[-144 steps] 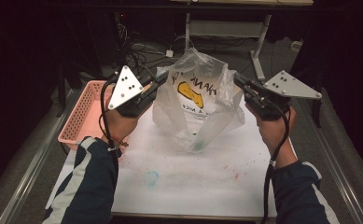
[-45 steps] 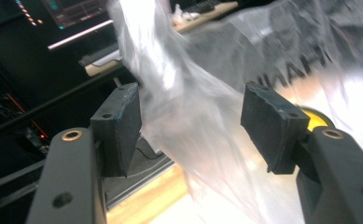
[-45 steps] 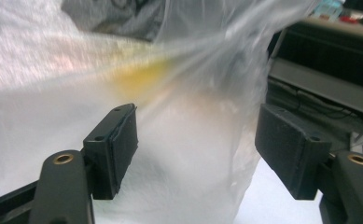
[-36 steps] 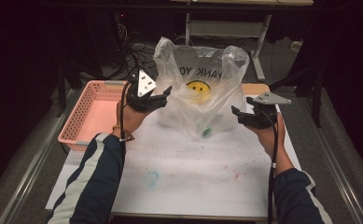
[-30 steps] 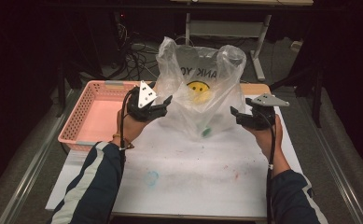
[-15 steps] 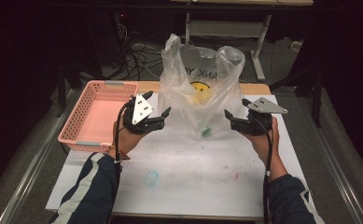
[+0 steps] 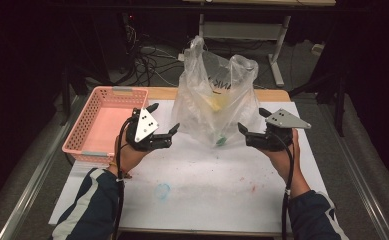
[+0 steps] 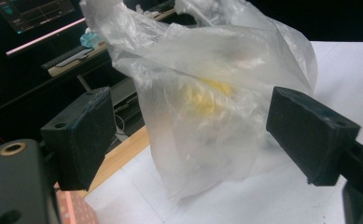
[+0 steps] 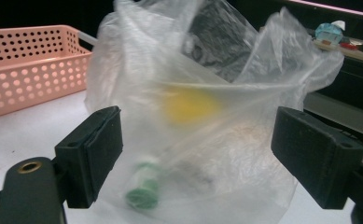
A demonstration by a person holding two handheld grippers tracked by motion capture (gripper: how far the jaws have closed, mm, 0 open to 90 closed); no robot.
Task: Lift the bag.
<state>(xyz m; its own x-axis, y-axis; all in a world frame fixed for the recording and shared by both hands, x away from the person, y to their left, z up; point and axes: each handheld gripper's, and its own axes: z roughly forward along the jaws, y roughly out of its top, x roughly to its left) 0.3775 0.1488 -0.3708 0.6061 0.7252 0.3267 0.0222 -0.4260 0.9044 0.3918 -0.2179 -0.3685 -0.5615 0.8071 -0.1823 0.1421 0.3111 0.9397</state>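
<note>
1. A pink basket [image 7: 102, 122] is seen at the left edge of the white table [image 7: 207, 185].
2. The left gripper [image 7: 163, 122] is held wide open, nothing gripped.
3. A clear plastic bag [image 7: 214, 100] stands between the grippers, touched by neither.
4. The right gripper [image 7: 252, 121] is also spread wide, empty.

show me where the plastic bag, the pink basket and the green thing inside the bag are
plastic bag [image 7: 217, 95]: high view, on its front wall.
pink basket [image 7: 84, 126]: high view, on its left wall.
green thing [image 9: 143, 195]: right gripper view, on its round green end, low in the bag.
</note>
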